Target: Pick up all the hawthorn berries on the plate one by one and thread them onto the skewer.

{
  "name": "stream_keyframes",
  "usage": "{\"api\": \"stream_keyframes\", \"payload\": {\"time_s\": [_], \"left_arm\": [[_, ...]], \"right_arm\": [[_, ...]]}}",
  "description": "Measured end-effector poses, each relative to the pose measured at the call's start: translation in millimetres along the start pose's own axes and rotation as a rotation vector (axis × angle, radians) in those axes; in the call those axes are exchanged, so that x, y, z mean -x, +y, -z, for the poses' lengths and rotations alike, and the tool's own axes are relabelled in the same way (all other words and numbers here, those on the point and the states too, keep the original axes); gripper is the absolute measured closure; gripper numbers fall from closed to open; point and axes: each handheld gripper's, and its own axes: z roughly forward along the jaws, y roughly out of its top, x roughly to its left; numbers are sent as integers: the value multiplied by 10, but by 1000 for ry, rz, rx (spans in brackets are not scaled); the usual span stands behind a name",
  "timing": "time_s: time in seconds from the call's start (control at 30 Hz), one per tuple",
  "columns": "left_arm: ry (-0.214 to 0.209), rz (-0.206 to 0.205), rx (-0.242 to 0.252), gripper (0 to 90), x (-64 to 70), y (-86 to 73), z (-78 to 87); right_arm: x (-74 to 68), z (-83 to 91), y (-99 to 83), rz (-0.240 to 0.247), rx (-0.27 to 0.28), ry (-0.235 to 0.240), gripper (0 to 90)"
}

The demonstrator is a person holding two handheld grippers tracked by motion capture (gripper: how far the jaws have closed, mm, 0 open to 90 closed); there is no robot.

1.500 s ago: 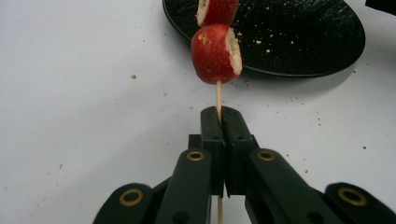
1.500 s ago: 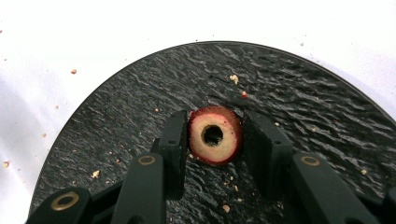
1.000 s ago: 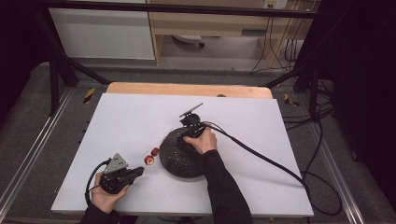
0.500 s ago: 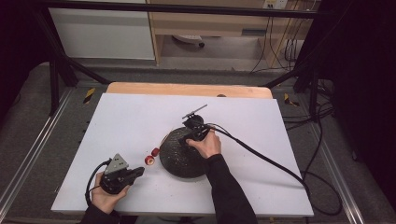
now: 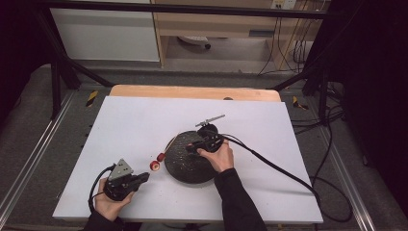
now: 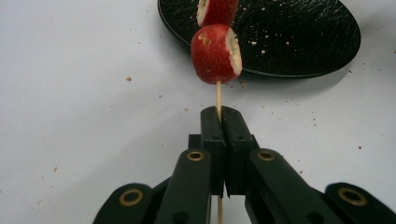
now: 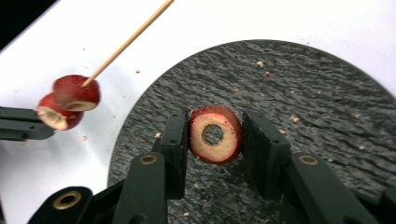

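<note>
My left gripper is shut on the lower end of a thin wooden skewer near the table's front left. Two red fruit pieces are threaded on it, just left of the black round plate. Over the plate's far part, my right gripper holds a red ring slice with a hole in its middle, upright between the jaws. In the right gripper view the skewer and its two pieces hang beside the plate's left rim.
The white table top has a wooden strip along its far edge. A black cable trails from my right gripper to the right across the table. Small crumbs lie on the plate and around it.
My right hand and gripper have shifted slightly right and toward the person over the plate. The left gripper and the skewer have stayed put.
</note>
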Motion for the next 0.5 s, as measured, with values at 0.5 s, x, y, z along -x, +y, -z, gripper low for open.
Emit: {"api": "stream_keyframes", "payload": {"time_s": [0.5], "left_arm": [[3, 11, 16, 884, 51, 14, -5]], "right_arm": [[32, 157, -366, -96, 220, 94, 628]]}}
